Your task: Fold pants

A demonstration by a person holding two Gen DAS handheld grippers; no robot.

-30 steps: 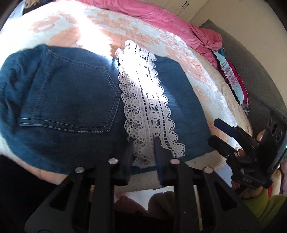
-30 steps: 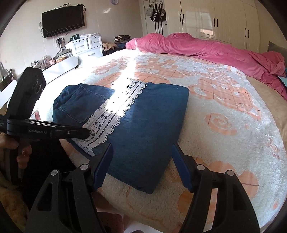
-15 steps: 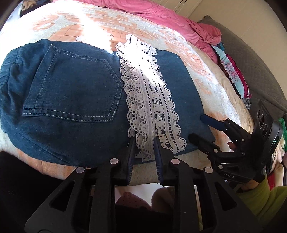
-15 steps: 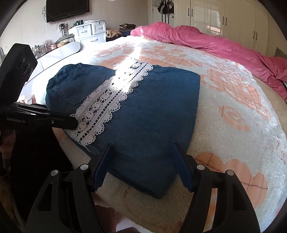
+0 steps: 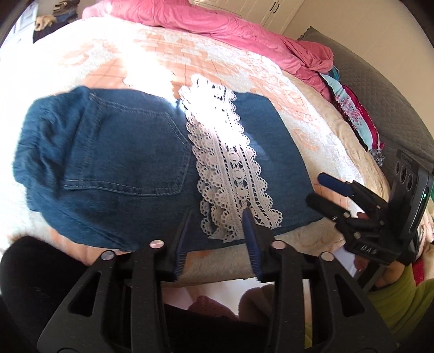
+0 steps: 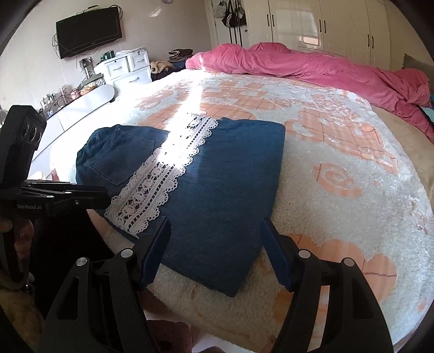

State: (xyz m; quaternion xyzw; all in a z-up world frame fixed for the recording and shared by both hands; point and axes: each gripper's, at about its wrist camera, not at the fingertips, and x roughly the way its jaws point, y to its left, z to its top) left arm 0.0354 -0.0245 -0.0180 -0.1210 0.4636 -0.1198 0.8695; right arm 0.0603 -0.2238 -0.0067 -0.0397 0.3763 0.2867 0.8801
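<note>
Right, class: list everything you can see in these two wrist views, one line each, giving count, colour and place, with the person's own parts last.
folded jeans: one, dark blue denim, near edge of the bed
lace trim: one strip, white, across the jeans beside the back pocket
bed cover: one, white and peach fleece, over the bed
duvet: one, pink, bunched along the far side
television: one, black, on the wall
drawer unit: one, white, below the television
wardrobe: one run of doors, white, far wall
left gripper: one, black, jaws opening over the lace end, nothing held
right gripper: one, black, open over the jeans' near corner
sleeve: one, green, behind the right gripper
</note>
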